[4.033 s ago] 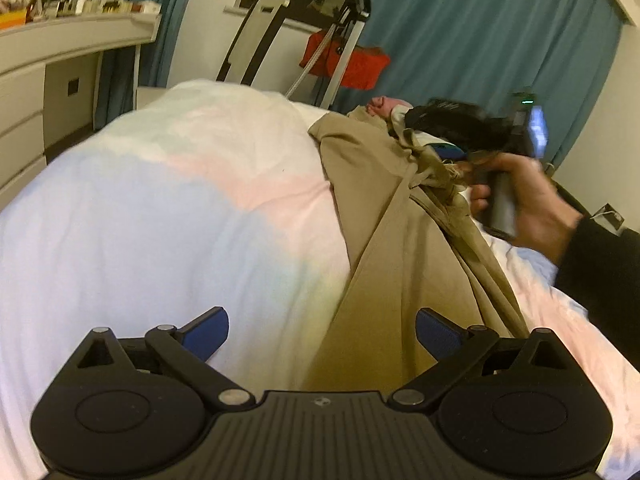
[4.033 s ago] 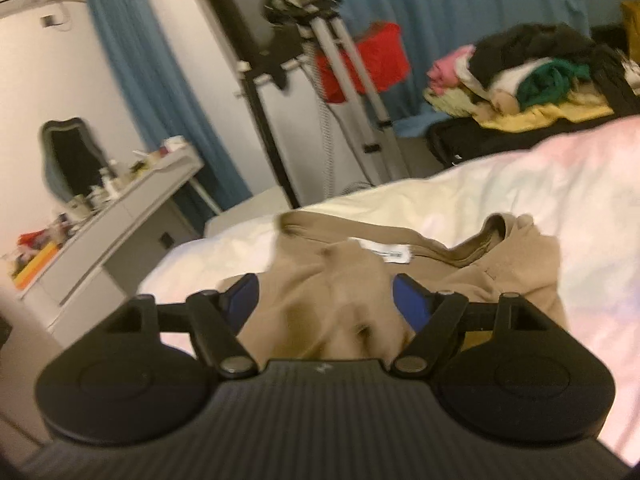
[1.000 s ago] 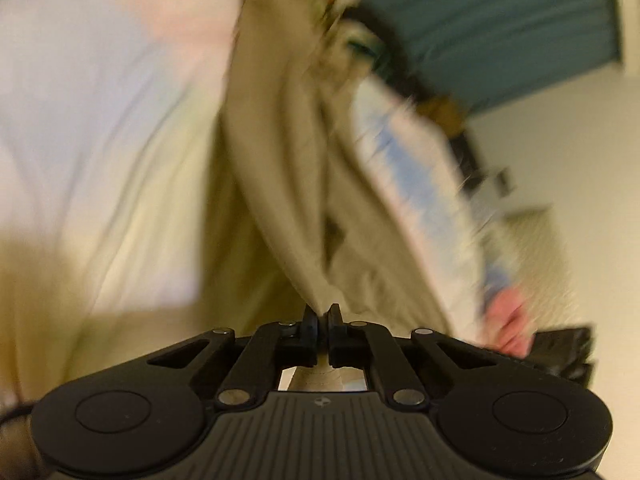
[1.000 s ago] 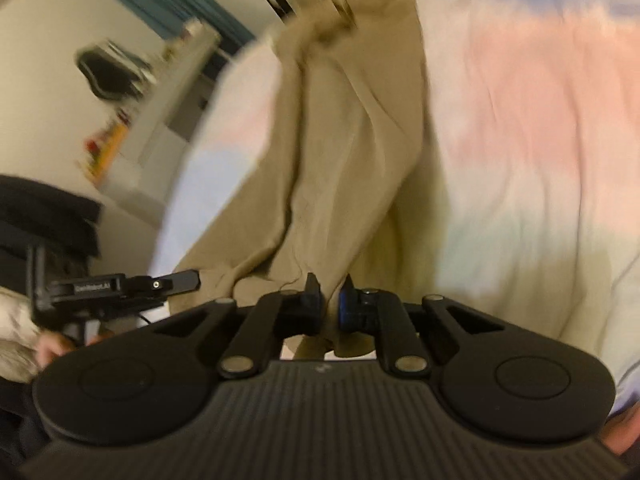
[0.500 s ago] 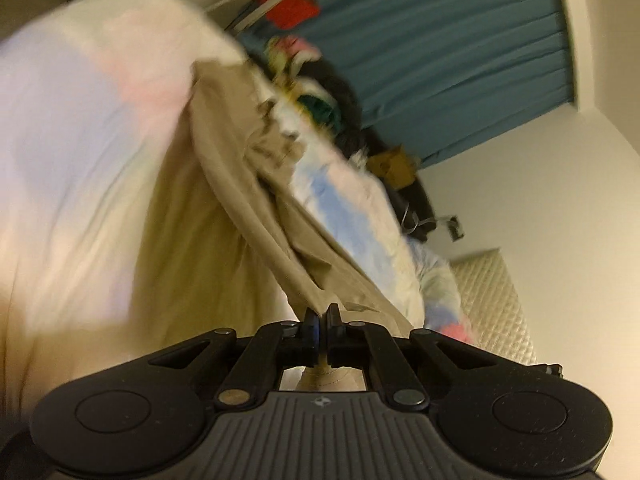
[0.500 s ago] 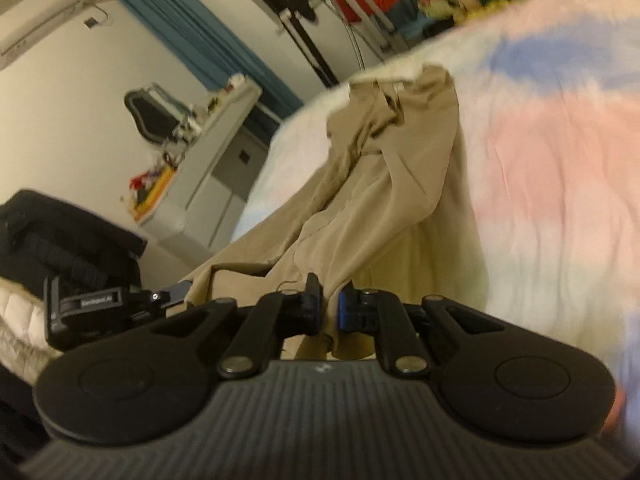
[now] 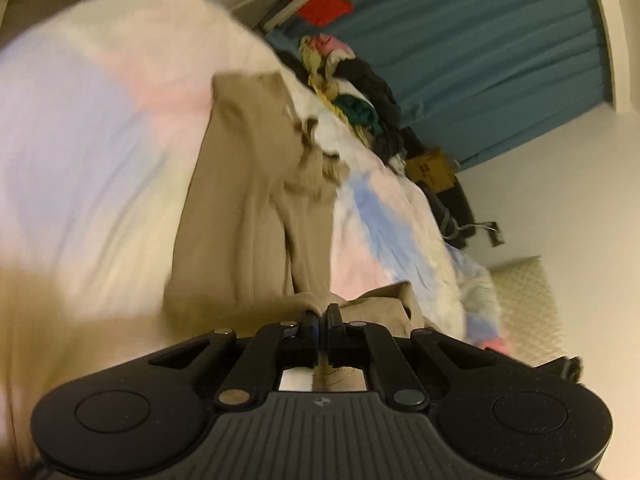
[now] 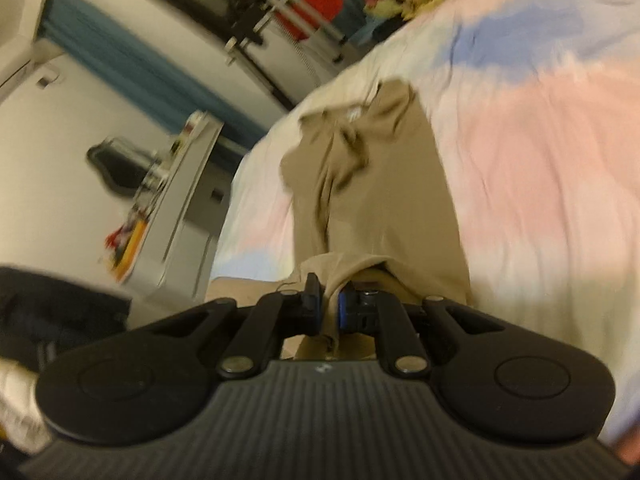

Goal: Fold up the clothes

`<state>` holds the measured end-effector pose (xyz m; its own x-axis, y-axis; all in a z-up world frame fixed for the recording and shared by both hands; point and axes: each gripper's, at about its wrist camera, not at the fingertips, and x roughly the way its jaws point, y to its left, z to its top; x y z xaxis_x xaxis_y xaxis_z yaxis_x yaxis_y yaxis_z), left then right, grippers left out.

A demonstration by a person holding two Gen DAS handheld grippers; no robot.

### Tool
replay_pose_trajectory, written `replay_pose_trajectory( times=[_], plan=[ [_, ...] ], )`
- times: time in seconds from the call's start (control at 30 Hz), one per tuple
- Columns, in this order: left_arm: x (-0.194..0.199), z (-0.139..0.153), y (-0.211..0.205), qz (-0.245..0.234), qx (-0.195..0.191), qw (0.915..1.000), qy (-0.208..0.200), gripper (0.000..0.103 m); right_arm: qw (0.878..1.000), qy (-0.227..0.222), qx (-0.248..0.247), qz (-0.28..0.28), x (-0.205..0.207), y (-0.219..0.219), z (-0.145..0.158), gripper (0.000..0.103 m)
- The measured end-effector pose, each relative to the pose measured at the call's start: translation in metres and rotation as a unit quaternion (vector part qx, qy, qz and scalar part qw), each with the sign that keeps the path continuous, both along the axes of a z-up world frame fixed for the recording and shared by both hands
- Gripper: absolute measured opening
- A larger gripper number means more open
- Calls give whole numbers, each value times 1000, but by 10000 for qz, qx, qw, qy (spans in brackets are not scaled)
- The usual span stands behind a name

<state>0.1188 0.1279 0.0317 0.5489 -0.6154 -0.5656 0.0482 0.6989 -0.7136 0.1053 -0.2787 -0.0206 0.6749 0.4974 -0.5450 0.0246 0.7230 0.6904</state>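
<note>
**Both grippers clamp the tan garment over the bed**

The left gripper (image 7: 323, 322) has its jaws pressed together on a fold of the tan garment (image 7: 248, 208), with cloth pinched between the pads. The right gripper (image 8: 329, 308) is likewise closed on a bunched edge of the same garment (image 8: 384, 200), fabric wedged between its blue-lined pads. From each grip the garment stretches away in a long creased strip across the pastel bedspread (image 7: 80, 120), its far end crumpled near the bed's far edge (both views are motion-blurred, so seams are hard to read). Beyond the bed lies a pile of clothes (image 7: 352, 92) in front of a teal curtain (image 7: 500, 40). A white dresser (image 8: 180, 200) stands beside the bed in the right view.
</note>
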Motion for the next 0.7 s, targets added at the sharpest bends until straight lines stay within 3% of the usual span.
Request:
replay_pose_trajectory(
  times=[0.13,0.37,0.57,0.7],
  plan=[
    [68,-2,-18,242,546,9980,-192,4,9995,-12,-266,-176,66,4,-23,13],
    [153,-52,-45,296,1510,9859,-653,4,9946,-235,-1006,129,158,22,-77,14],
    [177,-92,-65,35,2270,9700,-870,5,9862,-322,-1534,535,187,34,-117,14],
    [178,-99,-69,-9,2365,9675,-900,7,9827,-436,-1694,612,183,36,-120,14]
  ],
)
